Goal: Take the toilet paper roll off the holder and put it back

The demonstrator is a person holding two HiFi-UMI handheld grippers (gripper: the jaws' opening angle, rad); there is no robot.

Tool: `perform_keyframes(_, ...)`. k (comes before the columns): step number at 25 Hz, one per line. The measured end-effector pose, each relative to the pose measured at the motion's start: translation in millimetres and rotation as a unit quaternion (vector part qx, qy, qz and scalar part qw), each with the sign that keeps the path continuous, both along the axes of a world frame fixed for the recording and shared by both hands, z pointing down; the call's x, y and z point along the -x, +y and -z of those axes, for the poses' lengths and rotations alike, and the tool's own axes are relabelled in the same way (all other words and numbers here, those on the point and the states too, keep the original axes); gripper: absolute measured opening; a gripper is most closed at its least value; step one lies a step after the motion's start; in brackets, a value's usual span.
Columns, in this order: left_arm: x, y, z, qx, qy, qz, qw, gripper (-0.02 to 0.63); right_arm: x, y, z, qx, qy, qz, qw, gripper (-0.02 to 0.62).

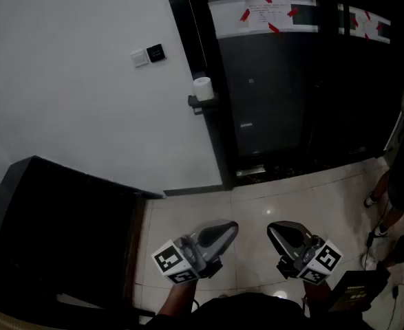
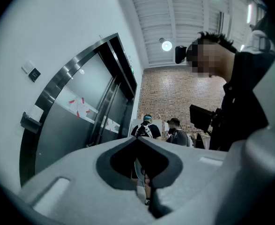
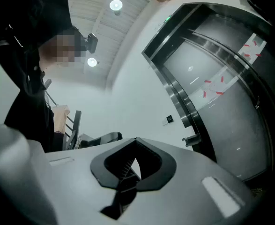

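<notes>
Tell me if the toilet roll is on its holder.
On: the toilet roll stands upright on the holder beside the dark door.

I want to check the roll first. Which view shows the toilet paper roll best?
The head view: the toilet paper roll stands white and unobstructed on its holder beside the dark door frame. The left gripper view shows it only as a small pale patch near the edge; in the right gripper view just the holder shows.

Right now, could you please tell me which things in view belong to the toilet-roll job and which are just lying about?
For the job:
toilet paper roll, sitting on the holder
left gripper and right gripper, both shut and empty

Just there:
wall switches
taped notice
bystander
</notes>
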State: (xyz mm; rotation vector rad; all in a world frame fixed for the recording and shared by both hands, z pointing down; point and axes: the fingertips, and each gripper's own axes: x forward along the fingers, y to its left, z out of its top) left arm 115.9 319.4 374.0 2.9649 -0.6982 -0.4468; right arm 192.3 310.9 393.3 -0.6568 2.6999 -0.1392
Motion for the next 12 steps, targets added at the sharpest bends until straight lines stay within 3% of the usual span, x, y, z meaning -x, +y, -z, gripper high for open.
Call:
perform_keyframes(6,-25,-5,2,-0.003,-0.002,0.012,0.9999,0.000,-30,-9,-5,0.003,-0.012,0.001,1.000,0.000)
perform_keyframes(12,-26,-19,5,-0.006,-0.006,0.024,0.9997,0.000,-29,-26,-5,0.006,-0.014,0.014,1.000,0.000)
